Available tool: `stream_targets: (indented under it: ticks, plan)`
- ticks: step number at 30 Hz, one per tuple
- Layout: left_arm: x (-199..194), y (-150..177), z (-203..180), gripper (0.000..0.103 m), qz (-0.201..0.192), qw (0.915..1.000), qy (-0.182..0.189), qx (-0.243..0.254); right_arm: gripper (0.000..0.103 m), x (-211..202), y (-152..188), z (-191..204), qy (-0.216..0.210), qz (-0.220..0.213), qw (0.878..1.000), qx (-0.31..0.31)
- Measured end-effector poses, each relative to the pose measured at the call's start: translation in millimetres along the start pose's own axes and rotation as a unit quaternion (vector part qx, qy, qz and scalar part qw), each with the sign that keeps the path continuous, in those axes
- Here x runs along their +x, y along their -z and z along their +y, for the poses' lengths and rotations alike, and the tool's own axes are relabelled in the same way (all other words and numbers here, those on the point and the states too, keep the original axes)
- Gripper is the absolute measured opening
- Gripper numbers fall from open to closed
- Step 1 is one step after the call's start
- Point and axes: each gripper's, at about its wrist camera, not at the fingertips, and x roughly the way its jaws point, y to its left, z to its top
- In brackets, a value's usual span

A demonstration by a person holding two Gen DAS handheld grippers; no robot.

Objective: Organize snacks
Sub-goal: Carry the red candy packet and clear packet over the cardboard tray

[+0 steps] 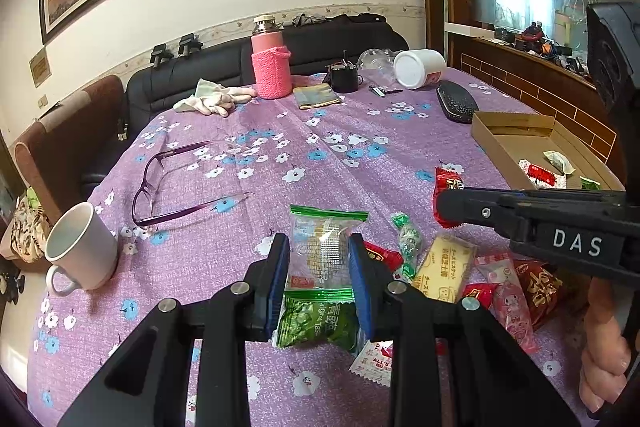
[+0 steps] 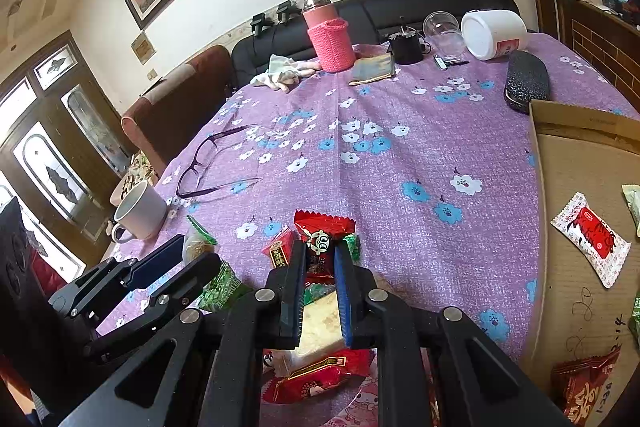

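I count only a few packets inside the cardboard box [image 2: 568,163] at the table's right, a white-and-red sachet [image 2: 591,239] among them, while most of the snack pile [image 1: 440,267] is still loose on the purple cloth, so I judge the sorting to be at an early stage. My left gripper [image 1: 319,259] straddles a clear green-edged packet [image 1: 324,243], its pads close at either side; I cannot tell whether they actually pinch it. My right gripper [image 2: 320,267] is nearly closed around a red panda-printed packet [image 2: 322,231], which seems clamped. Only the left wrist view shows the box's far wall and depth, plus the hand [image 1: 604,359] working the right tool; only the right wrist view shows the box floor up close and the left tool from its side
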Motion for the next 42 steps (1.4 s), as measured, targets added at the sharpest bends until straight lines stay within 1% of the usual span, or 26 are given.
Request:
stream_targets:
  ticks: [5, 10, 17, 19, 25, 28, 33, 39, 42]
  plan:
    - [-0.5, 0.0, -0.9, 0.029, -0.001, 1.0000, 0.003, 0.000, 0.015, -0.1, -1.0, -3.4, 0.004, -0.001, 1.000, 0.009]
    - [-0.3, 0.5, -0.3, 0.029, -0.002, 1.0000, 0.007, -0.003, 0.015, -11.0, -5.5, -13.0, 0.009, -0.017, 0.999, 0.028]
    - [3.8, 1.0, 1.7, 0.029, 0.005, 0.9998, 0.014, -0.009, 0.015, -31.7, -15.0, -41.4, 0.021, -0.046, 0.996, 0.072]
    - [4.7, 0.7, 2.9, 0.029, 0.004, 0.9998, 0.013, -0.012, 0.015, -38.8, -17.4, -50.9, 0.028, -0.056, 0.994, 0.084]
    - [6.6, -1.0, 5.1, 0.029, 0.015, 0.9991, 0.027, -0.028, 0.015, -53.4, -24.5, -77.8, 0.059, -0.078, 0.989, 0.112]
    - [6.7, -3.8, 3.8, 0.029, 0.023, 0.9981, 0.044, -0.036, 0.015, -58.7, -26.1, -87.8, 0.070, -0.083, 0.987, 0.122]
    - [3.2, -10.2, -11.6, 0.029, 0.026, 0.9976, 0.059, -0.023, 0.014, -67.6, -28.5, -103.6, 0.082, -0.092, 0.983, 0.139]
    - [4.0, -26.0, -45.7, 0.029, 0.040, 0.9937, 0.103, -0.016, 0.014, -79.5, -28.7, -123.6, 0.088, -0.099, 0.977, 0.168]
    - [4.5, -36.5, -68.8, 0.029, 0.050, 0.9900, 0.131, -0.014, 0.014, -84.6, -28.9, -137.9, 0.096, -0.101, 0.972, 0.188]
